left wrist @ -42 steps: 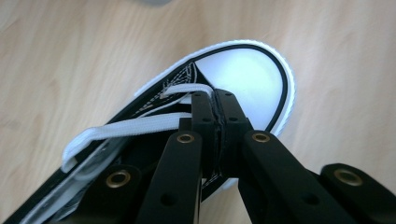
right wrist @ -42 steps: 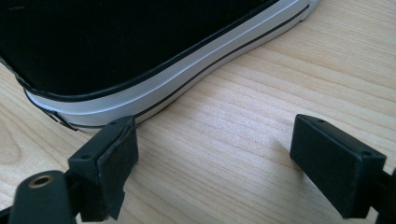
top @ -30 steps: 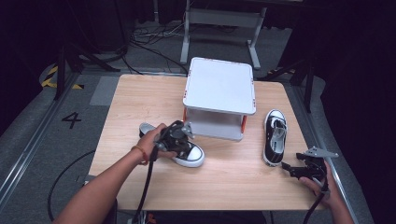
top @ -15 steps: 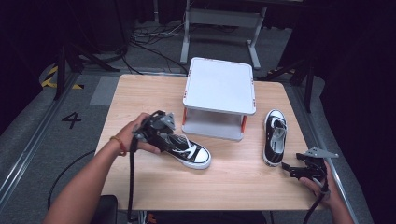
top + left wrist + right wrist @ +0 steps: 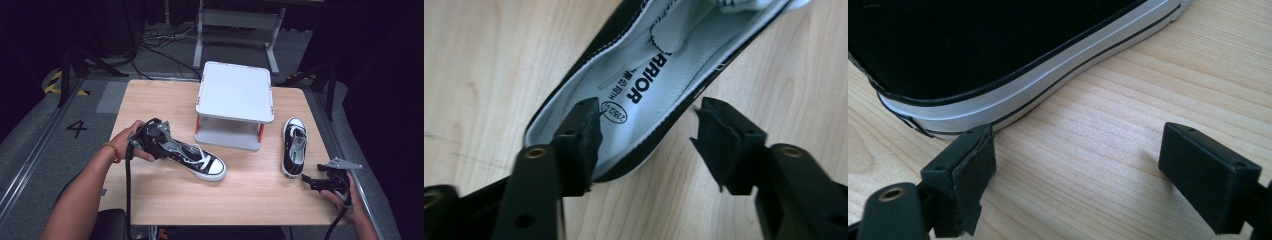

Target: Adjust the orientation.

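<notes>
High view: my right gripper (image 5: 311, 181) rests jaws apart at 5 o'clock on the table (image 5: 250, 200), near one shoe (image 5: 293, 146). My left gripper (image 5: 172, 148), jaws just closing yet unclamped, straddles the other shoe's (image 5: 200, 161) heel at 8 o'clock.

Counted on the table (image 5: 165, 200): two black sneakers, one (image 5: 197, 161) at seven o'clock and one (image 5: 293, 146) at four o'clock, plus one white stand (image 5: 236, 95) at twelve o'clock.
</notes>
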A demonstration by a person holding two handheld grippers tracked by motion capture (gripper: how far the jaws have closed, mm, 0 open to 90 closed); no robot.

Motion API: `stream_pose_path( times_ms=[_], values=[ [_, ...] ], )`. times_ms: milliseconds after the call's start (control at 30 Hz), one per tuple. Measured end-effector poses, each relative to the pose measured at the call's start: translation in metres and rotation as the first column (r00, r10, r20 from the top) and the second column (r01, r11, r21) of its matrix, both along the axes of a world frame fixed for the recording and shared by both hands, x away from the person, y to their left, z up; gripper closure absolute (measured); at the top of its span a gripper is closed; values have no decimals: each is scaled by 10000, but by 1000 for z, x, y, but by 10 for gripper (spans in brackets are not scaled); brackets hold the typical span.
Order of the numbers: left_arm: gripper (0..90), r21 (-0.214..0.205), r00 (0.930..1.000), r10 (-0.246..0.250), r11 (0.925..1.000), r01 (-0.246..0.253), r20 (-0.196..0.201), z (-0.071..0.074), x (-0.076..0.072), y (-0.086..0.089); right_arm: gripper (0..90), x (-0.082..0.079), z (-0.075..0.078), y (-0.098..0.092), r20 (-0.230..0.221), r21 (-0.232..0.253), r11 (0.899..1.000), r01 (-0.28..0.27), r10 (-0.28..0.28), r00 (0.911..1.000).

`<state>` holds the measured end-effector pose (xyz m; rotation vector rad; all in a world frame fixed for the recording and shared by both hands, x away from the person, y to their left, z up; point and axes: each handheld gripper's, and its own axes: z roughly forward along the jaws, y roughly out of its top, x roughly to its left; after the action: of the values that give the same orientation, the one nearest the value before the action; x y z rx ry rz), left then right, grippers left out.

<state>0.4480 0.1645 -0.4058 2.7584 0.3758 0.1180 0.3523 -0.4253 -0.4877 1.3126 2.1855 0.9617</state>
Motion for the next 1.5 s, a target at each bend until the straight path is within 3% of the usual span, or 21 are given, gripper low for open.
stream_pose_path(
  times_ms=[33, 167, 200, 267, 300, 400, 533, 567, 633, 800, 867, 1033, 1067, 1100, 1167, 1200, 1267, 1300, 1333, 1367, 1500],
  values=[
    [536, 371, 9999, -103, 9993, 105, -76, -5, 1, -6, 153, 0, 0, 0, 7, -2, 10000, 12, -12, 10000],
    [723, 726, 9972, -622, 9952, 650, -405, -4, -3, -11, 152, 0, 0, 0, -2, 8, 10000, 3, -3, 10000],
    [723, 828, 9912, -978, 9910, 1052, -889, -2, -8, -13, 153, 0, 0, 0, -2, 4, 10000, -12, 12, 10000],
    [864, 784, 9806, -1339, 9862, 1461, -1430, -2, -16, -17, 153, 0, 0, 0, -8, 17, 10000, -14, 14, 10000],
    [877, 695, 9670, -1804, 9782, 1955, -1801, -2, -28, -24, 153, 0, 0, 0, -12, 23, 10000, -19, 19, 10000],
    [875, 625, 9556, -2221, 9693, 2380, -1936, -1, -48, -38, 152, 0, 0, 0, -10, 22, 10000, -27, 27, 10000],
    [789, 418, 9512, -2435, 9659, 2556, -1895, -1, -67, -58, 152, 0, 0, 0, -3, 10, 10000, -63, 63, 10000],
    [789, 486, 9488, -2592, 9611, 2718, -1802, 0, -72, -64, 152, 0, 0, 0, -4, 9, 10000, -69, 69, 10000],
    [652, 281, 9455, -2704, 9596, 2798, -1813, 1, -78, -68, 149, 1, 0, 0, -30, 6, 9999, -133, 133, 9999],
    [506, 743, 9327, -2986, 9450, 3186, -2022, 4, -83, -59, 148, 1, 0, 0, -18, 9, 9999, -145, 145, 9999],
    [468, 1114, 9268, -3095, 9346, 3377, -2130, 4, -84, -53, 149, 1, 0, 0, -27, 10, 9999, -129, 129, 9999],
    [551, 1173, 8960, -3543, 9110, 3953, -2678, -4, -88, -45, 149, 1, 0, 0, -18, 8, 9999, -141, 141, 9999],
    [675, 1093, 8899, -3741, 9045, 4123, -2610, -6, -90, -45, 148, 1, 0, 0, -14, 4, 9999, -139, 139, 9999],
    [688, 1287, 8777, -3942, 8891, 4393, -2725, -13, -93, -47, 148, 1, 0, 0, -17, 8, 9999, -135, 135, 9999],
    [771, 1444, 8870, -3871, 8912, 4300, -2518, -15, -94, -48, 148, 1, 0, 0, -12, 6, 9999, -133, 133, 9999],
    [778, 1428, 8831, -3982, 8866, 4399, -2479, -15, -94, -48, 148, 0, 0, 0, -20, 1, 9999, -128, 128, 9999],
    [778, 1397, 8859, -4010, 8878, 4386, -2332, -15, -96, -48, 149, 0, 0, 1, -17, -2, 9999, -119, 119, 9999],
    [776, 1262, 8875, -4030, 8909, 4363, -2233, -15, -98, -48, 148, 0, 0, 1, -18, -1, 9999, -118, 118, 9999],
    [775, 966, 8949, -3913, 9032, 4181, -2145, -14, -101, -48, 149, 0, 0, 1, -11, -2, 9999, -129, 129, 9999],
    [773, 865, 8975, -3877, 9070, 4121, -2104, -14, -102, -48, 149, 0, 0, 1, -18, -3, 9999, -122, 122, 9999],
    [770, 705, 9030, -3827, 9129, 4022, -1954, -12, -108, -46, 149, 0, 0, 0, -4, 5, 9999, -165, 165, 9999]
  ],
)
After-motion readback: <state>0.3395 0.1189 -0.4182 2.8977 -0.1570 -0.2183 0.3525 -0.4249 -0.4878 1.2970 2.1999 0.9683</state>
